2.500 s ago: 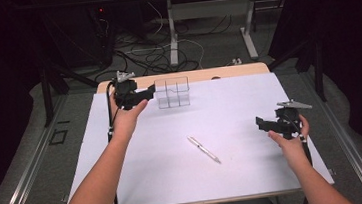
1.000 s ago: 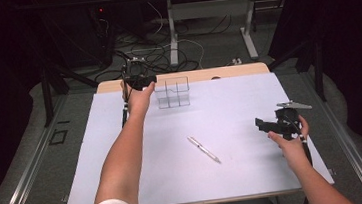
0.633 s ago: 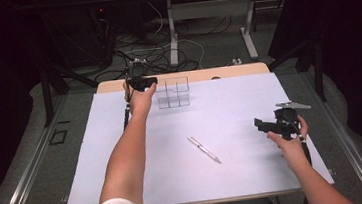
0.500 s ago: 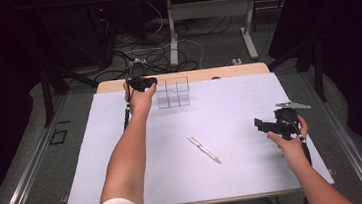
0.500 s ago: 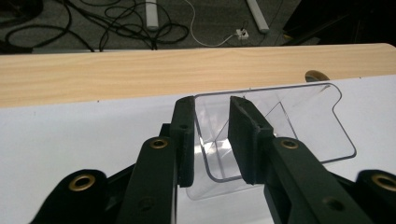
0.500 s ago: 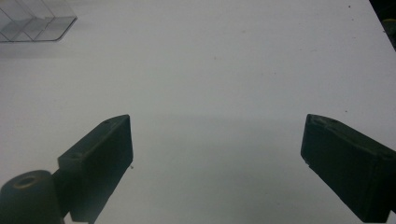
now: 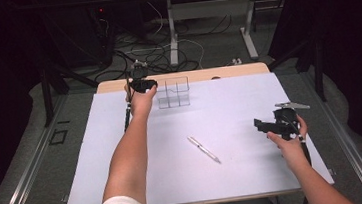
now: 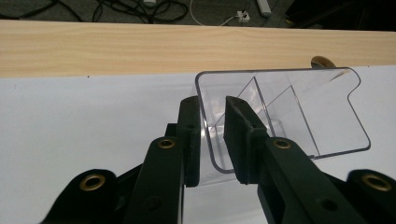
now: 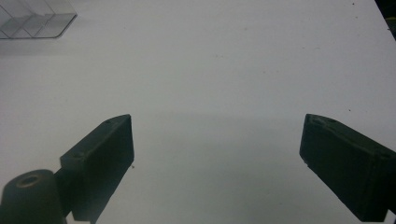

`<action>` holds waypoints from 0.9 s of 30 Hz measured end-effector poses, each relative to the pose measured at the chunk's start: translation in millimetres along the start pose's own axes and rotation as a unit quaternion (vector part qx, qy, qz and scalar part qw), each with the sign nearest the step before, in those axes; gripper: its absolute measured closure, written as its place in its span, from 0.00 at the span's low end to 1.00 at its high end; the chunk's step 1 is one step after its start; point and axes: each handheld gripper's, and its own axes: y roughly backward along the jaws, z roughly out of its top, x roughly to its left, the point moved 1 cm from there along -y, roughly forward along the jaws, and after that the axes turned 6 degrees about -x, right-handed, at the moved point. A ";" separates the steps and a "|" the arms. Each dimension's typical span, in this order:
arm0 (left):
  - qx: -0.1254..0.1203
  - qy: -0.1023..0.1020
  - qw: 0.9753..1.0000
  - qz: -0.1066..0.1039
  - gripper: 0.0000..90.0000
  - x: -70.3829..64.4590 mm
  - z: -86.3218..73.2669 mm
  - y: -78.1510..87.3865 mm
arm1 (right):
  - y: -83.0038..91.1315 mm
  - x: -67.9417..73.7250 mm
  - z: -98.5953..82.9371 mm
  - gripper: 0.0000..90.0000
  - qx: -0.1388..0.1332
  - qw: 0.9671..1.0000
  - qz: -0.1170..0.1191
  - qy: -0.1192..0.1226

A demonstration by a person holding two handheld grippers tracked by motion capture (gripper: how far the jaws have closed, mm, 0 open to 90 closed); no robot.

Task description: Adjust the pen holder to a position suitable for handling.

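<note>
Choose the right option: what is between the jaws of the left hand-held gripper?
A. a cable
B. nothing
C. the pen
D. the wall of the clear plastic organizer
D: in the left gripper view, the left hand-held gripper has one jaw on each side of the clear plastic organizer's near wall.

Left forearm extended far forward; left gripper jaws narrowed on the wall of the clear divided organizer. Right hand well right of that organizer, right gripper jaws spread wide, empty.
</note>
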 end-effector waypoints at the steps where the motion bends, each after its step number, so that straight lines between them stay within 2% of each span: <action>1: 0.004 0.001 1.000 0.002 0.87 -0.2 -0.4 -0.9 | -0.1 -0.1 0.0 0.11 -0.001 1.000 0.001 0.002; 7: 0.014 0.009 1.000 0.004 0.93 1.0 -0.9 -0.9 | -0.8 0.1 -0.3 0.11 0.002 1.000 -0.001 0.000; 9: 0.017 0.024 1.000 0.002 0.96 1.2 -0.8 -1.1 | -0.7 0.3 -0.3 0.12 0.002 1.000 0.000 0.001; 11: 0.018 0.029 0.999 0.007 0.96 0.5 -0.1 -1.0 | -0.5 0.4 -0.2 0.13 0.000 1.000 -0.001 0.001; 14: 0.015 0.027 0.999 0.018 0.97 -2.2 -0.2 -1.1 | -0.7 0.6 -0.2 0.13 0.000 1.000 -0.001 0.000; 21: 0.017 0.036 0.999 0.018 0.98 -1.9 -0.2 -0.7 | -0.8 0.1 -0.6 0.13 0.001 1.000 0.000 -0.003; 27: 0.013 0.033 0.999 0.032 0.98 -5.4 -0.5 -0.6 | -1.0 -1.2 -0.6 0.13 0.001 1.000 0.001 -0.002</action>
